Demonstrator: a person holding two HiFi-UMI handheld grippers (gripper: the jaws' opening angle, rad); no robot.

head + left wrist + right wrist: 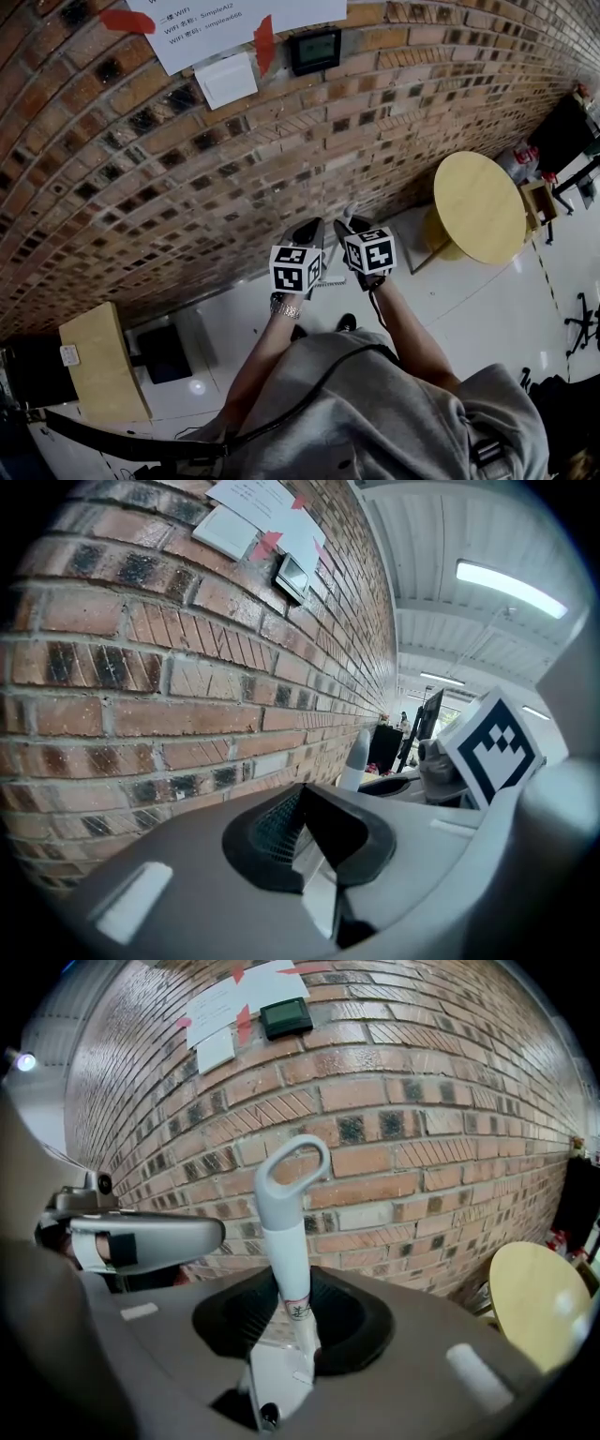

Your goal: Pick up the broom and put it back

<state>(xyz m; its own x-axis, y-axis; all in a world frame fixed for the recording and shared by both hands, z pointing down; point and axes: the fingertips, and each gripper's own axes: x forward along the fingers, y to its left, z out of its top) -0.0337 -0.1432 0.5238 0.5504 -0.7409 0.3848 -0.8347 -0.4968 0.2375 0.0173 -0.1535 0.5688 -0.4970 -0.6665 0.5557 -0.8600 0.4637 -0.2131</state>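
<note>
A broom with a pale grey handle (pixel 282 1246) and a loop at its top stands upright close to the brick wall (pixel 422 1129). My right gripper (pixel 291 1321) is shut on that handle below the loop. In the head view the right gripper (pixel 357 228) sits just right of the left gripper (pixel 307 232), both pointing at the wall, with the handle's top (pixel 351 215) showing pale between them. The left gripper (pixel 309 832) is shut with nothing between its pads. From it the handle's tip (pixel 356 758) shows to the right. The broom's head is hidden.
A round yellow table (pixel 478 206) stands to the right by the wall, with a small wooden stool (pixel 539 202) beyond it. A wooden cabinet (pixel 98 361) stands at the left. Taped papers (pixel 216 33) and a small black display (pixel 314 49) hang on the wall.
</note>
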